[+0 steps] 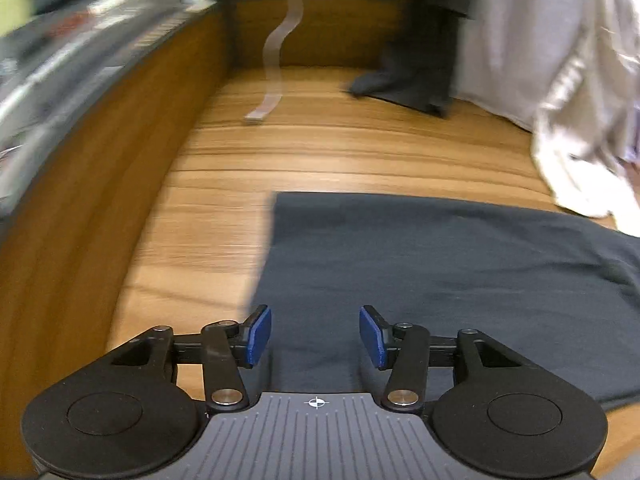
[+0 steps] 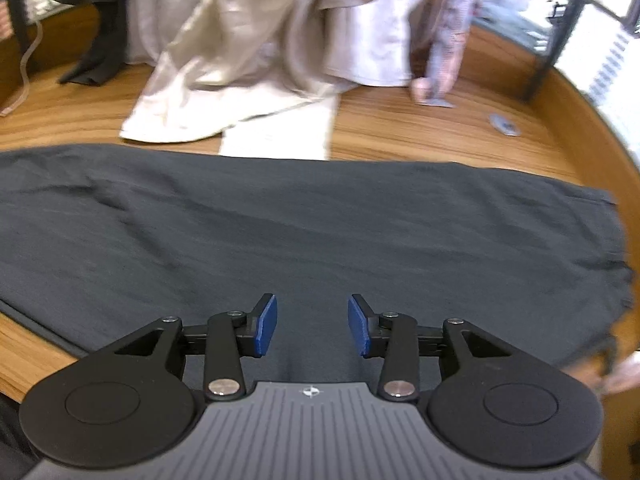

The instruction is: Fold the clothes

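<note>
Matt dk-grey cloth garment (image 2: 304, 224), glossy wood table (image 1: 320, 148).

Bare wooden tabletop (image 1: 224, 200) lies open left of the flat dark grey garment (image 1: 440, 280). Hanging cream cloth (image 2: 260, 60) and a raised wooden rim (image 1: 80, 200) block the far side

Both views are evenly bright, with soft daylight. In the right wrist view the window (image 2: 616, 44) beyond the dark garment (image 2: 304, 240) is overexposed to white. The wooden table (image 1: 320, 152) shows a gentle pale sheen beyond the dark garment (image 1: 460, 280). Shadows are weak and soft. Motion blur smears the shelves (image 1: 80, 40) at the far left and the pale hanging clothes (image 2: 260, 40) behind the garment. Fisheye distortion bends the table rim strongly near the edges, and the picture corners are black.
</note>
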Action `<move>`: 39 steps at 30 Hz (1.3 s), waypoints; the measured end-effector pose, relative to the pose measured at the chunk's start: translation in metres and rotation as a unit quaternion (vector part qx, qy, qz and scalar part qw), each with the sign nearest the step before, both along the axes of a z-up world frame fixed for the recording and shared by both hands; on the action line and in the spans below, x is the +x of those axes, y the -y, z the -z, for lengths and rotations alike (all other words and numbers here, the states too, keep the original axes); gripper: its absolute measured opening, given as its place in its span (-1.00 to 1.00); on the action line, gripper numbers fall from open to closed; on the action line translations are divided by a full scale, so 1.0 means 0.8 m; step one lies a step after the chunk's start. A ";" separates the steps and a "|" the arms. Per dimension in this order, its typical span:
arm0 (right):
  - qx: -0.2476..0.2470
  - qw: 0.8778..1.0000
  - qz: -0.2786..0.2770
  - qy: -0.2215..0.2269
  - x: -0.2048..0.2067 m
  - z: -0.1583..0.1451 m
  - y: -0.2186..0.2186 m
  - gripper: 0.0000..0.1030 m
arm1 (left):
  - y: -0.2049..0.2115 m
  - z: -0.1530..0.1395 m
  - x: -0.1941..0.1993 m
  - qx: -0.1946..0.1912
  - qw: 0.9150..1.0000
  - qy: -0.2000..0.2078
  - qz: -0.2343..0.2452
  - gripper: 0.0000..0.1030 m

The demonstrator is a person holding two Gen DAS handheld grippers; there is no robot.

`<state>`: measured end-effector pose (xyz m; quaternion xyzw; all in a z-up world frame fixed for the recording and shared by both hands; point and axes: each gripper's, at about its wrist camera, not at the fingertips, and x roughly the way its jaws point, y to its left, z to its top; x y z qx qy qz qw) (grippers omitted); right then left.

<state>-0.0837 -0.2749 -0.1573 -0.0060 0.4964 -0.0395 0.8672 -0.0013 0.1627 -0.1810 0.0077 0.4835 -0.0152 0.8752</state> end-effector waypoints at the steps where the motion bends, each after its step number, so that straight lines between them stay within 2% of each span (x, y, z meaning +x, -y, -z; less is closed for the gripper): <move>1: 0.005 1.000 -0.010 -0.004 0.007 0.007 -0.006 -0.06 | 0.005 0.004 0.003 -0.004 1.000 -0.004 0.013 0.02; 6: 0.029 0.999 -0.038 -0.027 0.035 0.044 -0.024 -0.06 | 0.020 0.032 0.007 0.000 0.998 -0.036 0.053 0.02; 9: 0.049 0.998 -0.037 -0.020 0.038 0.051 -0.017 0.15 | 0.018 0.038 -0.001 0.014 0.997 -0.039 0.062 0.09; 12: 0.062 0.997 -0.042 -0.023 0.040 0.044 -0.008 0.15 | 0.014 0.033 0.003 0.005 0.998 -0.047 0.047 0.09; 14: 0.070 0.997 -0.034 -0.008 0.039 0.035 0.006 0.15 | 0.016 0.026 0.008 -0.001 0.999 -0.044 0.032 0.09; 19: 0.069 0.997 -0.015 0.037 0.033 -0.001 0.073 0.15 | 0.065 0.012 0.025 -0.001 0.999 -0.030 0.024 0.09; 24: 0.035 0.997 0.013 0.065 0.029 -0.028 0.188 0.15 | 0.171 -0.008 0.039 -0.016 0.999 -0.015 0.034 0.09; 29: -0.003 0.997 0.025 0.067 0.027 -0.027 0.307 0.15 | 0.310 -0.021 0.053 -0.039 0.997 -0.019 0.068 0.15; 34: 0.010 0.998 0.035 0.061 0.021 -0.009 0.397 0.15 | 0.446 -0.026 0.069 -0.059 0.990 -0.020 0.128 0.15; 39: 0.030 0.997 0.037 0.059 0.015 0.008 0.450 0.15 | 0.566 -0.020 0.076 -0.079 0.979 -0.031 0.185 0.17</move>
